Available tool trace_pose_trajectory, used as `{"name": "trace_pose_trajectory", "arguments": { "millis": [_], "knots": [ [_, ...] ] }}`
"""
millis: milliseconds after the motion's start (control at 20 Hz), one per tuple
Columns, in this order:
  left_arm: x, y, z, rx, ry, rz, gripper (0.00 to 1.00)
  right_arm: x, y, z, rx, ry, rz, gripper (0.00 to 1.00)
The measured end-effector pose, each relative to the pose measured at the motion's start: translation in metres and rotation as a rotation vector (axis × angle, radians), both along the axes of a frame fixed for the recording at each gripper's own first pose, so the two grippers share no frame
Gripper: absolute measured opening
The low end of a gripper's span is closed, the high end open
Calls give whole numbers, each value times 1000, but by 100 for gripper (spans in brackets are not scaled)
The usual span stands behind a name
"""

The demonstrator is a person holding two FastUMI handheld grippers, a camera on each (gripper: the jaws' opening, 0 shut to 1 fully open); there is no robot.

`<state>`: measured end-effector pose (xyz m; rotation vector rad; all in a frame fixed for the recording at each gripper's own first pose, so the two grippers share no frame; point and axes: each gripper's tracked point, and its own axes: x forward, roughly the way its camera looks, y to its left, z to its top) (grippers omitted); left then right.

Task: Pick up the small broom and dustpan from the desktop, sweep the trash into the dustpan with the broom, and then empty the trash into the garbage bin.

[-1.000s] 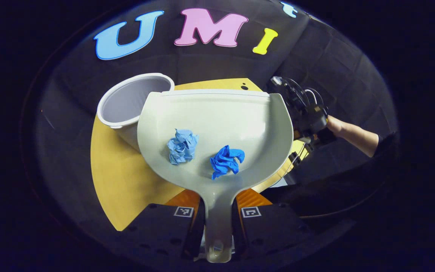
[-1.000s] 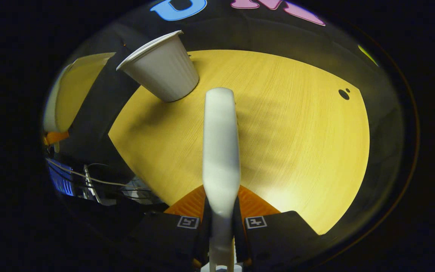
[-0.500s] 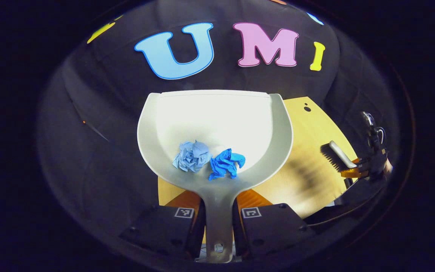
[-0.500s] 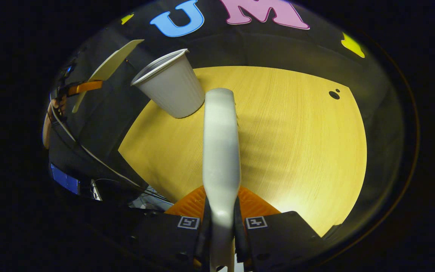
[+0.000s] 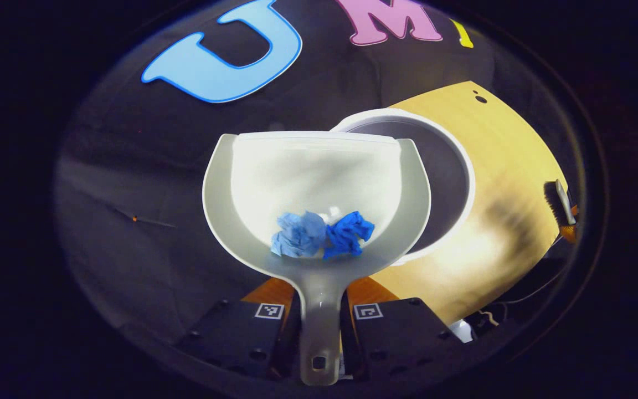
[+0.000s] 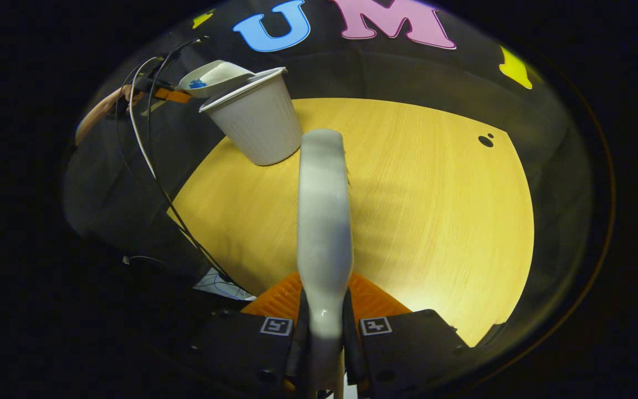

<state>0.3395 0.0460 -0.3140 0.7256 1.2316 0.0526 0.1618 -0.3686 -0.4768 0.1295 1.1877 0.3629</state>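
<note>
Left gripper view: dustpan (image 5: 319,177) overlaps the garbage bin (image 5: 452,183) rim.

In the left gripper view, the dustpan (image 5: 319,183) stuck out ahead of the left gripper (image 5: 319,327), its handle between the fingers. Two paper wads (image 5: 322,235) lay side by side, touching, at the pan's rear. The bin (image 5: 452,183) stood on the table (image 5: 513,155), behind and right of the pan. In the right gripper view, the broom (image 6: 324,221) reached forward from the right gripper (image 6: 324,332) over the table, with the bin at the far left edge.
</note>
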Motion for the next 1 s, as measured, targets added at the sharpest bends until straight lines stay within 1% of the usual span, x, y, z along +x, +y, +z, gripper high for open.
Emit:
{"name": "trace_pose_trajectory", "arguments": {
  "millis": [50,150,300,400,500,650,800,850,1000],
  "knots": [
    [-2,-7,11,32,17,-23,29,-1,3,0,-2,-2,11,30],
    [-1,-13,13,108,68,-68,29,-3,6,2,3,-10,24,30],
    [0,-12,10,228,154,-132,29,-4,10,5,31,-22,9,30],
    [-1,-13,6,302,183,-161,29,-5,9,4,34,-20,4,30],
    [-1,-15,8,343,186,-168,29,-5,6,3,41,-20,-8,30],
    [0,-18,11,345,153,-156,29,-5,3,0,57,-7,-22,30],
    [1,-17,9,328,130,-144,30,-2,2,0,69,1,-28,30],
    [1,-17,7,309,119,-135,29,0,1,0,70,2,-26,30],
    [7,-25,-1,203,48,-89,29,4,-2,0,59,-1,-39,30]
  ]
}}
